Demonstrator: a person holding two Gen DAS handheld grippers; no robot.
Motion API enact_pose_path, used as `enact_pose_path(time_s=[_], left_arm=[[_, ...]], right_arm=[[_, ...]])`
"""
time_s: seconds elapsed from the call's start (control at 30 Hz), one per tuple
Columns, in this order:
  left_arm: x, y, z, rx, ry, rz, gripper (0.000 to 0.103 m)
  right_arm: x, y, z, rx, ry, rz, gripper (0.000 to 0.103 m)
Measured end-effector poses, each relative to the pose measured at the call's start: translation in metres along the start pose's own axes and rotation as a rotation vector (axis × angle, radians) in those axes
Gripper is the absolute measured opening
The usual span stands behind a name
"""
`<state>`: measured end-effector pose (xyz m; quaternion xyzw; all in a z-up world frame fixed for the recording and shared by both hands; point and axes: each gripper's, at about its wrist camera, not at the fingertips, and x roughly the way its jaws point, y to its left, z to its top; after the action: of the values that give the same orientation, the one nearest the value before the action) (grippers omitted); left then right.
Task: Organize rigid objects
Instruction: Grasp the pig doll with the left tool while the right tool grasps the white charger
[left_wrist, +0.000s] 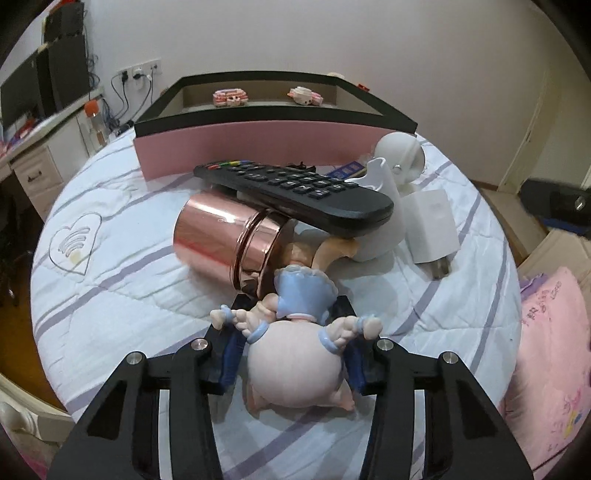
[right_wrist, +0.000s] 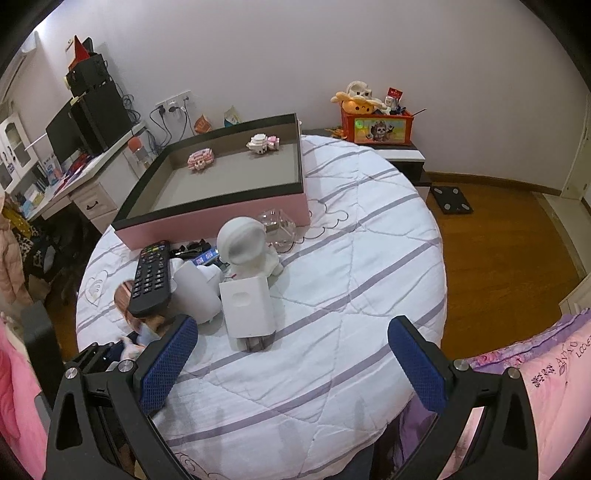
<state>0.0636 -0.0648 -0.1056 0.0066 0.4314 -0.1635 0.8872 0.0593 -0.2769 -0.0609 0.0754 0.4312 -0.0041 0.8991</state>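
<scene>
**Now the left gripper has the doll: lift and carry to the box comes next**

Right at the left gripper (left_wrist: 291, 354), the blue pads are pressed in on both sides of the doll figurine (left_wrist: 295, 369), pinching its pale rounded head between them. The doll lies with its blue frilled dress pointing away from the gripper, toward the heap. No earlier view to compare, so I call only what shows: the grip looks set, and the doll rests on the striped quilt (left_wrist: 122, 291).

Just beyond the fingertips, the rose-gold tin (left_wrist: 221, 240) lies on its side, touching or nearly touching the doll's dress. Resting across it, the black remote (left_wrist: 295, 192) bridges over to a white holder (left_wrist: 376, 225). To the right of that sits the white charger (left_wrist: 432, 229), and behind it a white astronaut figure (left_wrist: 399, 155).

Over on the right gripper (right_wrist: 291, 358), the jaws stand spread wide with nothing between them, hovering above bare quilt with the charger just ahead.

Farthest out, the pink box (left_wrist: 236, 151) waits with two small block toys (left_wrist: 229, 98) already inside.

My read: this is the pick step for the doll. The next move calls for a straight lift clear of the tin, since dragging could roll it and tip the remote, then a carry over the near wall into the box.
</scene>
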Motion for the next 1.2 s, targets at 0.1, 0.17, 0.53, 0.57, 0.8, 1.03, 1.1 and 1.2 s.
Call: enact_pose_path(time_s=[0.1,0.17,0.53,0.57,0.8,1.03,1.1,1.2], left_arm=[[-0.004,0.003,-0.002,-0.011,0.005,-0.015,0.046],[-0.007,0.004,-0.003,-0.014,0.006,-0.021,0.046],[-0.028,0.014,-0.007,-0.050,0.021,-0.056,0.046],[-0.029,0.015,-0.006,-0.052,0.019,-0.056,0.046],[-0.041,0.024,0.002,-0.074,-0.010,-0.047,0.046],[-0.045,0.030,0.008,-0.089,-0.018,-0.042,0.046],[-0.045,0.030,0.009,-0.090,-0.019,-0.042,0.046],[-0.046,0.031,0.010,-0.093,-0.021,-0.038,0.046]], right_arm=[[0.009,0.001,-0.003,-0.007,0.021,-0.004,0.103],[0.013,0.001,-0.004,-0.007,0.030,-0.004,0.103],[0.042,0.014,-0.010,-0.063,0.070,-0.017,0.103],[0.045,0.016,-0.010,-0.072,0.071,-0.019,0.103],[0.064,0.027,-0.007,-0.104,0.084,-0.031,0.098],[0.085,0.028,-0.005,-0.114,0.117,-0.051,0.074],[0.086,0.029,-0.005,-0.116,0.107,-0.045,0.069],[0.081,0.028,-0.003,-0.112,0.098,-0.026,0.044]])
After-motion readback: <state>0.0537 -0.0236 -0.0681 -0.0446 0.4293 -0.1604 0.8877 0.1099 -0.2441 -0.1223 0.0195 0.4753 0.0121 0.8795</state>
